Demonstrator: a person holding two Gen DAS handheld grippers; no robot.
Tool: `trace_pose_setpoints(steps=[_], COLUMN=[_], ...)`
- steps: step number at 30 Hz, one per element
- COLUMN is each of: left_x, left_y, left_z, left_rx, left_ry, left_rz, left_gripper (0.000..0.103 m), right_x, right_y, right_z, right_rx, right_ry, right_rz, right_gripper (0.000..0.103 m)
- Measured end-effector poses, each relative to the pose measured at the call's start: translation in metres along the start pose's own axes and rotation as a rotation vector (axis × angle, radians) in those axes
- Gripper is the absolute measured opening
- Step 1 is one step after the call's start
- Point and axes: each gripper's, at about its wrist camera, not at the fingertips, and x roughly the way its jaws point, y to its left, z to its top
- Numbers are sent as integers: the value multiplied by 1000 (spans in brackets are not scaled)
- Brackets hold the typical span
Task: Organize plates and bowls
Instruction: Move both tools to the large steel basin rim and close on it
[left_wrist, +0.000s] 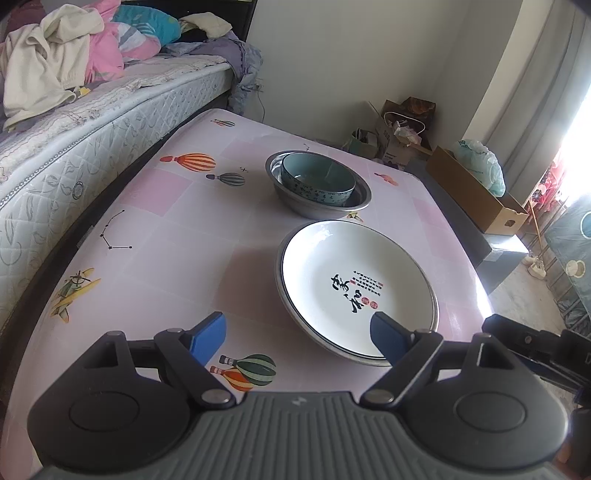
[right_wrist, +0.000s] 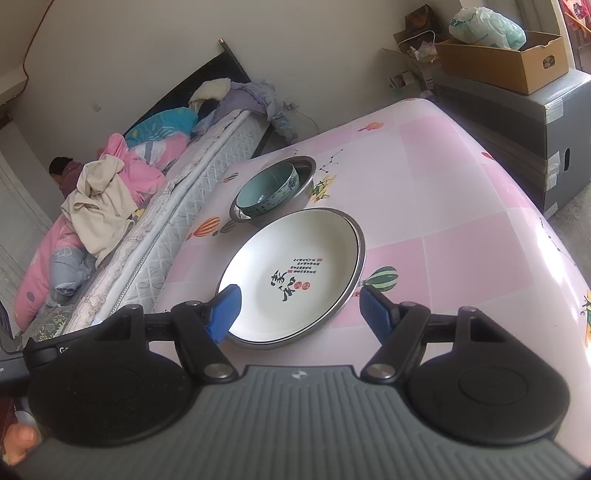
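Two grippers, left (left_wrist: 297, 338) and right (right_wrist: 299, 312), are hanging wide open and empty over my pink table (left_wrist: 166, 236). White plate (left_wrist: 354, 284) is sitting stacked near them, blue bowl (left_wrist: 317, 179) nesting in a steel bowl (left_wrist: 317, 210) beyond.

Glossy ceramic plate (left_wrist: 354, 284), dull metal basin (left_wrist: 317, 206) — tablecloth (left_wrist: 177, 236) perhaps smooth vinyl.

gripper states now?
Left claw: open, empty.
Right claw: open, empty, above plate rim.
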Motion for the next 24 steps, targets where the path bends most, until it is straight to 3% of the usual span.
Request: trace_pose_setpoints(steps=[24], left_x=[5], left_y=[10], left_z=[4], left_rx=[-3], left_ry=[-5], left_rz=[14], left_gripper=[86], right_x=[12], right_y=[5], right_z=[3], right_rx=[-28], right_ry=[19], right_rz=[0], right_gripper=[71])
